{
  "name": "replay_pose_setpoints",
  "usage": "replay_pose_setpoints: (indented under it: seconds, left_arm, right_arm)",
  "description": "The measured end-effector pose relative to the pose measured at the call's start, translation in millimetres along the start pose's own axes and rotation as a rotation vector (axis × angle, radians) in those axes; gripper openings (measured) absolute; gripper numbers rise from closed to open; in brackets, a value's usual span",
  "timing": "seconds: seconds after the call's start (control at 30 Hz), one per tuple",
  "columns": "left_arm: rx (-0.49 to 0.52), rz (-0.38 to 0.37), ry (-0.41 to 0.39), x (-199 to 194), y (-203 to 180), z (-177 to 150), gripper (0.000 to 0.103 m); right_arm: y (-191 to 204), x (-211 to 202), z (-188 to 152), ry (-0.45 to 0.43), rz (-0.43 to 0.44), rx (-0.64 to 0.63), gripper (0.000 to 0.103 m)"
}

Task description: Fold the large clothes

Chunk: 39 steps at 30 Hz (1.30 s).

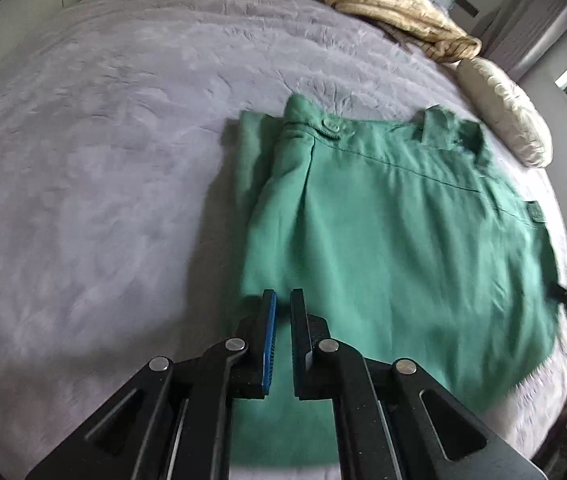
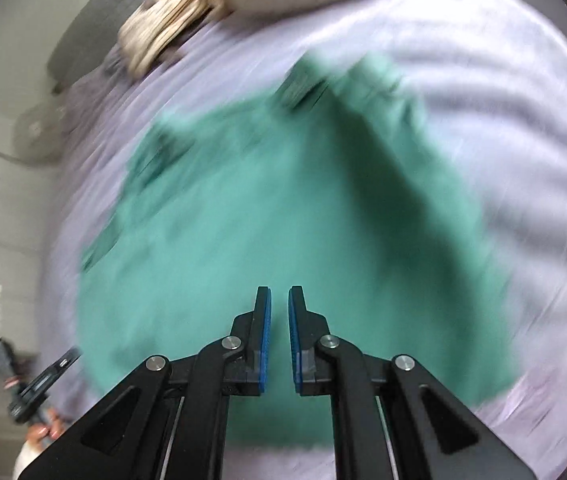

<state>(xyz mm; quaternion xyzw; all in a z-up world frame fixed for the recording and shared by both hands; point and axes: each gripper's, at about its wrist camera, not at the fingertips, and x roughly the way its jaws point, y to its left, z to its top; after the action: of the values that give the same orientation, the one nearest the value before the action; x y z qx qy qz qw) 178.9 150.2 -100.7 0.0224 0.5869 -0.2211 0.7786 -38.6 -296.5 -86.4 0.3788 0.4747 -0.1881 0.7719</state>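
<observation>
Lavender bedspread (image 1: 103, 160) spreads leftward beyond folded green trousers (image 1: 383, 220); both hand-held grippers, left (image 1: 283, 300) and right (image 2: 279, 294), hover narrowly parted, empty.

Grey bed (image 1: 103, 160) carries green trousers (image 1: 395, 232), beige blanket (image 1: 395, 8), pillow (image 1: 507, 112).

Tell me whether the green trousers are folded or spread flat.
Folded. The trousers lie on the bed with a second layer showing along their left edge, and no separate legs show.

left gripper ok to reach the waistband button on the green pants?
Probably yes. The left gripper sits over the green pants, jaws slightly apart and empty, and the button lies exposed at the far end with nothing between.
</observation>
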Motion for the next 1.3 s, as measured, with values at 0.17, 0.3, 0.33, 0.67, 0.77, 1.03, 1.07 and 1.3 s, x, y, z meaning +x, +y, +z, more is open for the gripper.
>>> replay_pose_setpoints:
  seconds: [0.17, 0.3, 0.33, 0.67, 0.77, 1.03, 1.07, 1.3]
  left_arm:
    - [-0.02, 0.062, 0.025, 34, -2, 2, 0.006]
    - [-0.009, 0.069, 0.03, 28, -1, 4, 0.006]
    - [-0.006, 0.076, 0.032, 24, 2, 3, 0.006]
    - [0.026, 0.17, 0.019, -12, -12, -12, 0.006]
    - [0.019, 0.179, 0.037, -12, -15, -18, 0.006]
    - [-0.012, 0.229, -0.006, -18, -16, -32, 0.103]
    - [-0.009, 0.223, 0.004, -15, -15, -32, 0.103]
    - [-0.089, 0.202, 0.077, 2, 1, -30, 0.103]
  right_arm:
    - [-51, 22, 29, -0.014, -0.078, 0.074, 0.009]
    - [-87, 14, 25, -0.027, 0.005, 0.175, 0.004]
    - [-87, 14, 22, -0.026, 0.008, 0.184, 0.004]
    - [-47, -24, -15, -0.01, 0.035, 0.118, 0.009]
    - [-32, -27, -36, 0.034, 0.072, 0.099, 0.014]
    - [7, -13, -82, 0.133, 0.164, 0.08, 0.075]
    - [10, -11, -85, 0.143, 0.171, 0.081, 0.075]
    - [37, 2, -111, 0.219, 0.276, 0.102, 0.077]
